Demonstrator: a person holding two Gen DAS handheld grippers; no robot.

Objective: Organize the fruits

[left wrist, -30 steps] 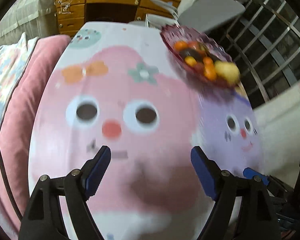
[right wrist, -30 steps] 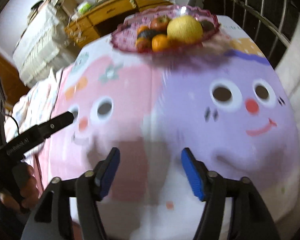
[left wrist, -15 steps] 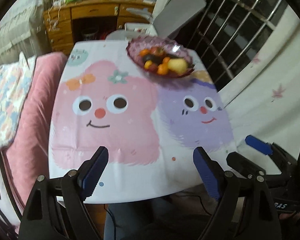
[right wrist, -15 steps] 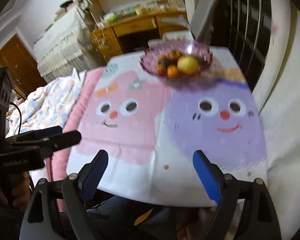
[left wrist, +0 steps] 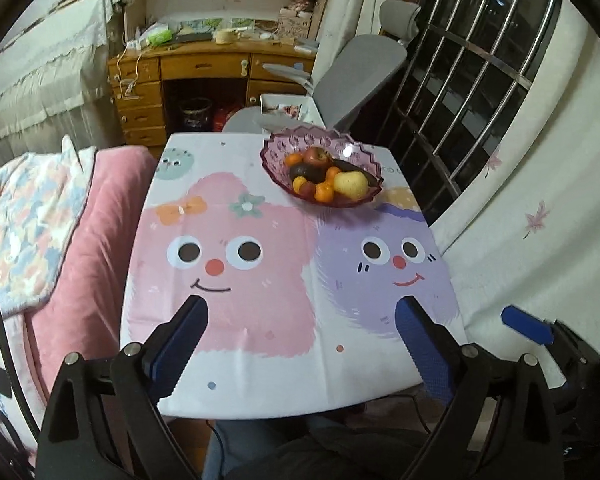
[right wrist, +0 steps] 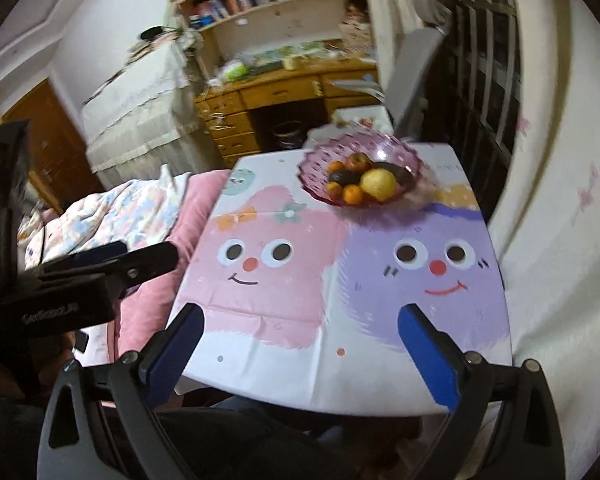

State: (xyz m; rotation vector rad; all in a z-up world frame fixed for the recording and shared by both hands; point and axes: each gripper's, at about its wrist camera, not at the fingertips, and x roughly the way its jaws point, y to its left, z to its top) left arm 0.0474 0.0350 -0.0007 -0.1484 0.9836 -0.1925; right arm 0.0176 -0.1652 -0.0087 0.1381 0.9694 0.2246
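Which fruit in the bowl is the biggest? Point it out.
The pale yellow pear-like fruit at the near right of the pink bowl. It dwarfs the small oranges beside it and is the only yellow one.

The surface [left wrist: 260, 344] wears a smooth, faintly creased printed cloth with a soft sheen. The bowl [left wrist: 278, 146] is glossy translucent pink plastic or glass, patterned in relief. The pear [left wrist: 350, 184] looks smooth and waxy. Each claw's fingers [left wrist: 422, 344] carry blue textured pads on matt black plastic. The desk [left wrist: 204, 64] is varnished wood; the blanket [left wrist: 96, 220] is soft pink cloth.
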